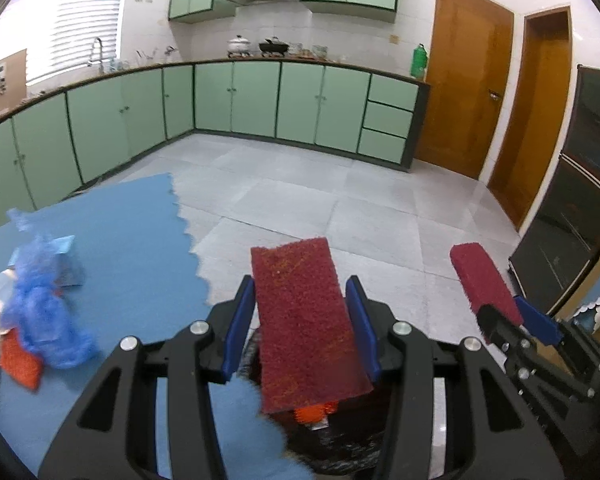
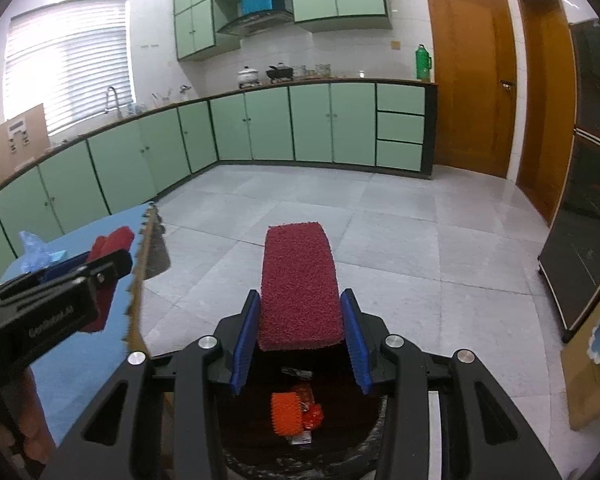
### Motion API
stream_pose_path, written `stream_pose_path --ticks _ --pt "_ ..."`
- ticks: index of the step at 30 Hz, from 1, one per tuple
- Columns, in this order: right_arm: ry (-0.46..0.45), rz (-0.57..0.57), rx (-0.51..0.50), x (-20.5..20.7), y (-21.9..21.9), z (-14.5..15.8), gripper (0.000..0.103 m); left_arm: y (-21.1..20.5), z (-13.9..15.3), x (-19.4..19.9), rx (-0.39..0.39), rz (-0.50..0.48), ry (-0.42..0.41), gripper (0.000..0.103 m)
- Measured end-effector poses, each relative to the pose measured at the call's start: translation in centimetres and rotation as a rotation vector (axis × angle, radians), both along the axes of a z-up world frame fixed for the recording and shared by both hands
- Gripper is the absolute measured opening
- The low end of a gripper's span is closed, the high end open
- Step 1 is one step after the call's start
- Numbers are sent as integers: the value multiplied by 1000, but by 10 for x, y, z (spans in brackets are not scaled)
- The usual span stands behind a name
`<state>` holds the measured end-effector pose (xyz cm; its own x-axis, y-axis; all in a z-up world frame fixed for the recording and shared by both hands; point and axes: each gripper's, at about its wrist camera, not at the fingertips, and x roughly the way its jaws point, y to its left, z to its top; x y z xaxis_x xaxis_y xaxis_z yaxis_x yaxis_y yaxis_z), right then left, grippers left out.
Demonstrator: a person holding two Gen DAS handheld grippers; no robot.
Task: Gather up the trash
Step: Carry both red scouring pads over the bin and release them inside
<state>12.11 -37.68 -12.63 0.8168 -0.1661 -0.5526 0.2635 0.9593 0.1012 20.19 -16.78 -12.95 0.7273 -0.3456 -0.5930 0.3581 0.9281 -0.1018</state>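
Above bin (image 2: 300,432) | left gripper (image 1: 304,320), right gripper (image 2: 300,332) tilted down | fingers pinching red pads (image 1: 300,312)

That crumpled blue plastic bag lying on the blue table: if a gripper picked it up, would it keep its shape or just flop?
The blue plastic bag would probably flop and sag: it lies crumpled in loose, thin, see-through folds. It looks very light for its bulk, so a push would likely slide or crush it, not tip it. The film may be slippery, though the folds offer plenty to pinch.
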Motion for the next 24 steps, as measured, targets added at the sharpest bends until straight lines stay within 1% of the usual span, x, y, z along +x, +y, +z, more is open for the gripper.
stream_pose_path --ticks 8,9,10,11,13,18,20,21,23,24 --pt "42 -19 15 18 -25 -24 41 -30 -16 17 19 -28 27 46" --pt "48 -17 19 19 -27 -27 43 -32 -18 18 19 -34 36 46" --pt "54 -17 23 20 -29 -30 60 -35 -20 21 14 -49 52 48" --pt "62 -26 24 20 -31 -33 67 -37 -21 21 5 -60 65 59" --pt "60 -39 18 19 -33 -37 68 -36 -20 24 -20 -68 76 69" --pt "61 -68 28 15 -37 -39 69 -30 -11 21 -47 -65 51 70" --pt "58 -75 27 13 -37 -36 74 -24 -4 17 -45 -53 22 73" --pt "55 -80 23 10 -37 -35 80 -20 0 15 -41 -46 6 74" --pt "45 -85 12 7 -32 -29 86 -10 7 11 -35 -29 -25 78" --pt "42 -86 8 6 -29 -27 91 -5 12 8 -31 -20 -41 79"
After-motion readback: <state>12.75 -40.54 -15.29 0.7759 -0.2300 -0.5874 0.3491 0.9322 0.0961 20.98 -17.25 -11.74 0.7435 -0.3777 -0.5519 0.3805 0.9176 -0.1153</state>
